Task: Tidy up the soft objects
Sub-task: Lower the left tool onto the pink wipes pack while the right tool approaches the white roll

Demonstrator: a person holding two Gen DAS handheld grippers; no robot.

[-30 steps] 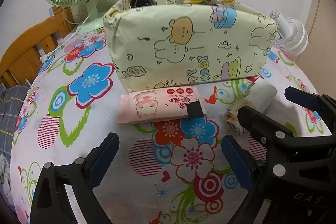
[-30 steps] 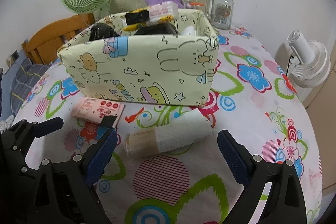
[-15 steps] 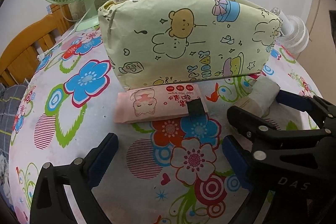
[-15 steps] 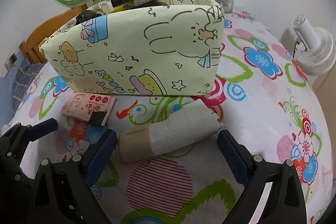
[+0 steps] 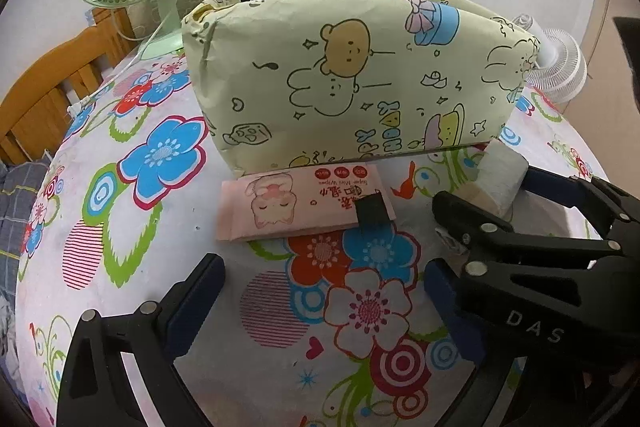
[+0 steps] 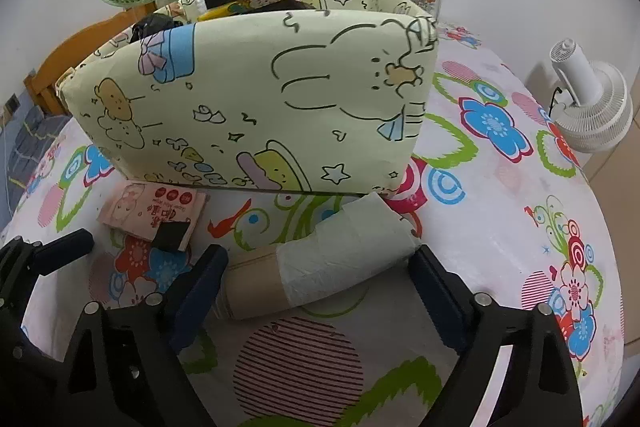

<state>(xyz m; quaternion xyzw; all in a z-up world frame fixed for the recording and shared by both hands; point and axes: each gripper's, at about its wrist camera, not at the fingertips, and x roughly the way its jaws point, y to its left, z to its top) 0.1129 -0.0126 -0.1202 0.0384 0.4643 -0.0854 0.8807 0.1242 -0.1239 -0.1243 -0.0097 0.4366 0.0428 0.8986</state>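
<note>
Right claw, spread, straddles the roll; closing off-centre risks squeezing it sideways against the box. Left claw spread.

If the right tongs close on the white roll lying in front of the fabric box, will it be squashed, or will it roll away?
The roll looks like soft wrapped sheet with creases, so it would probably dent a little under the right tongs. It lies on its side as a cylinder, so a push could make it roll, though the floral cloth may slow it. It seems light.
</note>
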